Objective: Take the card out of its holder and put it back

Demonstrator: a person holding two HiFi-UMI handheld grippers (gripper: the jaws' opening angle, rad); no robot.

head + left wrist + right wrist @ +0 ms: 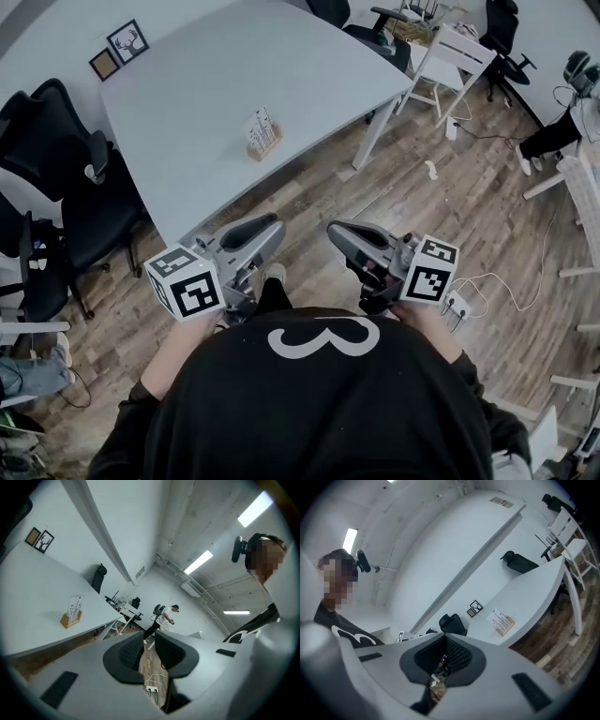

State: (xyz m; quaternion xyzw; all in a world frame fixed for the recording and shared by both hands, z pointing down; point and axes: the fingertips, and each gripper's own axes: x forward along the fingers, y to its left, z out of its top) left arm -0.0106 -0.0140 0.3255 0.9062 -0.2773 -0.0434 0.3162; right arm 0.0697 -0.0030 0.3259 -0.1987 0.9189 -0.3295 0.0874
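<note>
The left hand-held gripper (268, 231), low in the frame just left of centre in the head view, is released: in its own view (149, 644) the two dark pads stand clearly apart, with only wooden floor (450, 187) and a white power strip (151, 689) showing through the gap. The right hand-held gripper (337, 232), beside it just right of centre, is also empty. In its own view (443, 652) the pads are drawn close, leaving a narrow slit with nothing gripped. Neither touches the task's things. The card (262, 121) stands upright in its wooden holder (265, 143) near the middle of the head view, well apart from both jaws. It also shows at the left of the left gripper view (75, 605) and right of centre in the right gripper view (500, 618). The holder sits on a pale grey surface (234, 66), which also carries two small picture frames (118, 50) at its far corner, upper left. Black office chairs (66, 187) crowd the left edge, and a white chair (452, 54) stands at the upper right. Another person (164, 616) stands far off in the room.
</note>
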